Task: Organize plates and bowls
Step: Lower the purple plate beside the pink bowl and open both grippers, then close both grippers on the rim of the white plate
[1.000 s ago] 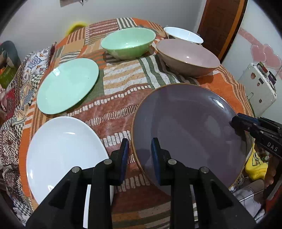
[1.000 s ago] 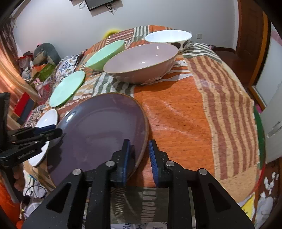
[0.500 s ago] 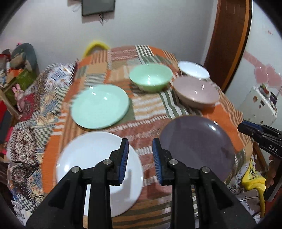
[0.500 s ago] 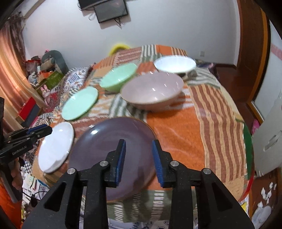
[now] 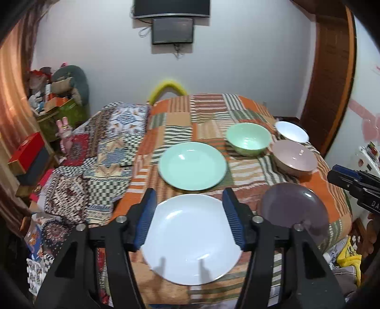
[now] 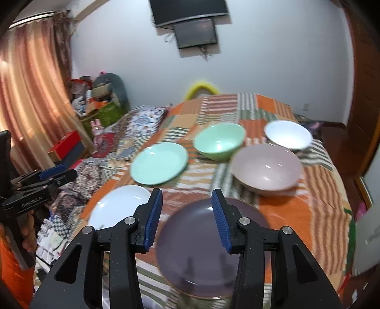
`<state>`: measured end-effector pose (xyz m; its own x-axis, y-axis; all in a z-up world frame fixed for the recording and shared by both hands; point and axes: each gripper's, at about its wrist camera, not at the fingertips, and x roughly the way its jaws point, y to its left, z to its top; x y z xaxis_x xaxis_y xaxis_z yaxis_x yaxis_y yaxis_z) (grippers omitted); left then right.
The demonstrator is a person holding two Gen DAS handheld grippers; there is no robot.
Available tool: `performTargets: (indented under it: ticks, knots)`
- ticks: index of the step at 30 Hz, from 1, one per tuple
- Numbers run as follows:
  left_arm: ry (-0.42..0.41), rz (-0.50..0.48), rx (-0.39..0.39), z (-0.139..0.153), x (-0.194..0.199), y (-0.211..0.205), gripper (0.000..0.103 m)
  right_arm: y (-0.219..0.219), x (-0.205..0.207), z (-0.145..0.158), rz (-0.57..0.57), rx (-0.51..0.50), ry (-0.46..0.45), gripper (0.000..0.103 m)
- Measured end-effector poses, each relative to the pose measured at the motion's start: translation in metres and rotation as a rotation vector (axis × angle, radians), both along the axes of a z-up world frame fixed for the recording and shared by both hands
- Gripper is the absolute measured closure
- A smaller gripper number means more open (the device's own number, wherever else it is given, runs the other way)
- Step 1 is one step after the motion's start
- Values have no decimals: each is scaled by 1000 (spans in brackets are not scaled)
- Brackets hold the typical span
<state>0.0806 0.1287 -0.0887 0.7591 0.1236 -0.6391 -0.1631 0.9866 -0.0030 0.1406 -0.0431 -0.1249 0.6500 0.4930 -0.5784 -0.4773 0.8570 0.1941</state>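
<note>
six dishes are spread apart on the patchwork-covered tabletop (image 5: 237,109): round white plate (image 5: 192,237), mint-green plate (image 5: 192,166), purple plate (image 6: 209,247), and three bowls behind. the left gripper (image 5: 190,218) and right gripper (image 6: 187,214) are both opening, nothing held. a thin plate rim could be missed or slip on soft cloth.

Patchwork cloth (image 5: 209,111) on table, yellow chair back (image 5: 167,86) at far edge, wall TV (image 5: 171,8) w/ small screen (image 5: 172,31) under it, orange curtain (image 6: 28,99) far left.
</note>
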Motion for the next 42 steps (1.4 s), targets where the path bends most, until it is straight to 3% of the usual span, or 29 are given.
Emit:
performTargets:
  ticks: [9,20,30,38,42]
  knots:
    - [45,87,-38,-23,-10,48,39,53,7,-11,102,-36,12,57]
    - [165,111,-130,-83,1,86,39,96,27,-60,150,-110,154,57]
    - [246,101,-202,-133,15,103,40,118,36,-89,148,-180,226,57]
    - [282,92,-254,-156,23,112,54,124,45,-103,131,-194,263,57]
    - [302,86,-270,-165,25,116,67,129,49,-107,130,-201,285,68]
